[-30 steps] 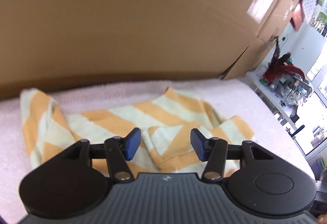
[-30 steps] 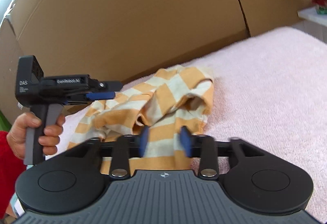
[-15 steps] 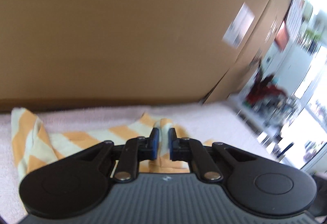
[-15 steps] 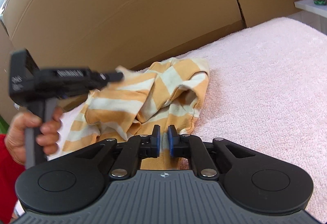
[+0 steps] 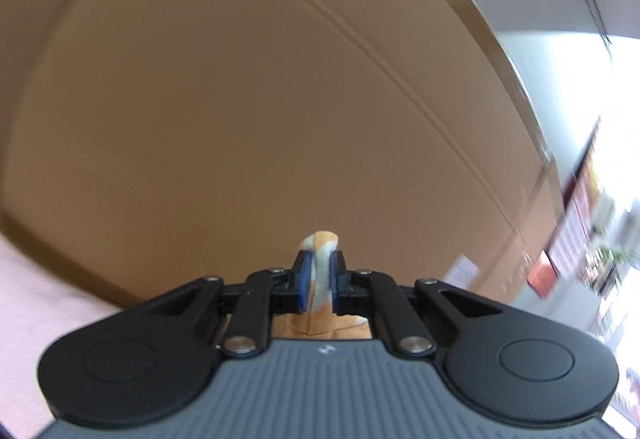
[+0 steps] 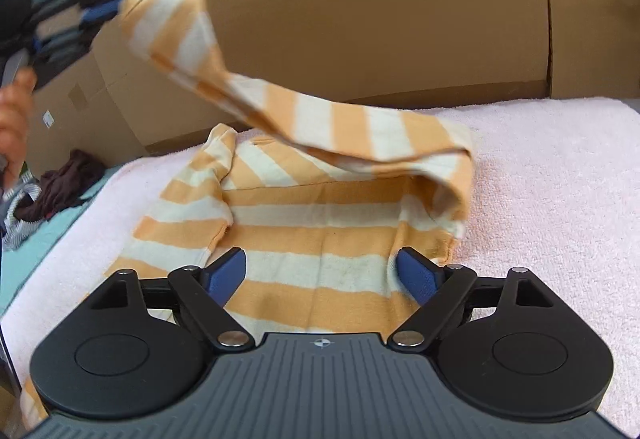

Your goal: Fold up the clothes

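Observation:
An orange and cream striped shirt (image 6: pixel 304 223) lies on the pink towel surface (image 6: pixel 552 175). My left gripper (image 5: pixel 320 281) is shut on a fold of the shirt (image 5: pixel 320 243) and holds it high; in the right wrist view it (image 6: pixel 100 9) sits at the upper left with a long part of the shirt stretched up from the pile. My right gripper (image 6: pixel 322 277) is open and empty, just above the shirt's near hem.
Large cardboard boxes (image 6: pixel 360 19) wall the back of the surface. A dark garment heap (image 6: pixel 60 183) lies at the left on a teal cover (image 6: pixel 44 239). The left wrist view shows mostly cardboard (image 5: pixel 240 99) and a blurred bright room at the right.
My left gripper closed on the shirt and lifted it up and left. My right gripper was shut half a second ago and has opened wide over the hem.

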The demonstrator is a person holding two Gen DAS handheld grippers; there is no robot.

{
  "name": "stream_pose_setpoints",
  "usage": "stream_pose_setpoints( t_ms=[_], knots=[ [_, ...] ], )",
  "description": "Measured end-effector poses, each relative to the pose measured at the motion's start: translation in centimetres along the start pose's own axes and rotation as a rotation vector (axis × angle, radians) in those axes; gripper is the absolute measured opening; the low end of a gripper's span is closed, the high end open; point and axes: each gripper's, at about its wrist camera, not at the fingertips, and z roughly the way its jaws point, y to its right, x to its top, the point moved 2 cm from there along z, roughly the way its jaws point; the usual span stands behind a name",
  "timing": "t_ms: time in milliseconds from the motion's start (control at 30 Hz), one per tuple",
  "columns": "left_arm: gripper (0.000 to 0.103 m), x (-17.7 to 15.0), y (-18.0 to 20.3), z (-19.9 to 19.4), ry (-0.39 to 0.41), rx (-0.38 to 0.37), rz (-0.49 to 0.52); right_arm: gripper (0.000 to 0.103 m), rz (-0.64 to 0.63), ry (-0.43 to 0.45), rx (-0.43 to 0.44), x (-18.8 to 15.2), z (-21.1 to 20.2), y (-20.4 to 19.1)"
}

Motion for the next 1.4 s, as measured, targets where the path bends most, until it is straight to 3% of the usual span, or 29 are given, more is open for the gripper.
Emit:
stream_pose_setpoints(
  t_ms=[67, 167, 233, 300, 333, 467, 500, 600, 733, 800, 833, 1100, 1233, 1400],
  knots=[
    [0.002, -0.3, -2.0, -2.0, 0.07, 0.1, -0.039, 0.064, 0.04, 0.018, -0.018, -0.1, -0.4, 0.6],
    [0.002, -1.4, -4.3, -4.2, 0.116, 0.214, -0.087, 0.053, 0.061, 0.026, -0.045, -0.1, -0.5, 0.9],
    [0.002, -2.1, -5.2, -4.8, 0.089, 0.209, -0.118, 0.05, 0.057, 0.024, -0.049, -0.1, -0.6, 0.8],
    [0.002, -2.4, -5.6, -5.6, 0.079, 0.199, -0.122, 0.037, 0.065, 0.015, -0.035, 0.1, -1.1, 0.7],
    [0.002, -2.3, -5.6, -6.2, 0.089, 0.195, -0.119, 0.031, 0.103, 0.021, 0.013, 0.4, -1.6, 0.8],
    [0.002, -2.2, -4.8, -7.4, 0.133, 0.163, -0.107, 0.03, 0.305, 0.104, 0.197, 2.6, -3.4, 2.0],
    [0.002, -2.3, -4.5, -7.4, 0.132, 0.154, -0.098, 0.031, 0.337, 0.103, 0.204, 3.2, -3.2, 2.2],
    [0.002, -2.5, -4.1, -7.8, 0.132, 0.138, -0.091, 0.035, 0.324, 0.054, 0.136, 4.7, -0.4, 1.5],
    [0.002, -2.9, -4.4, -9.7, 0.146, 0.147, -0.109, 0.035, 0.333, -0.078, 0.052, 5.3, 4.1, 1.5],
    [0.002, -3.1, -4.3, -10.8, 0.16, 0.161, -0.095, 0.019, 0.341, -0.1, 0.061, 5.3, 5.2, 1.6],
    [0.003, -3.2, -4.3, -11.5, 0.169, 0.172, -0.084, 0.003, 0.351, -0.104, 0.054, 5.5, 5.5, 1.7],
    [0.003, -4.1, -4.9, -15.7, 0.178, 0.216, -0.099, 0.004, 0.355, -0.068, 0.077, 9.5, 7.4, 0.1],
    [0.003, -5.4, -6.4, -17.3, 0.175, 0.314, -0.119, 0.004, 0.339, -0.113, 0.074, 10.1, 10.8, -1.2],
    [0.003, -7.3, -8.6, -17.9, 0.116, 0.423, -0.141, 0.023, 0.333, -0.159, 0.058, 8.5, 14.0, -1.9]
  ],
)
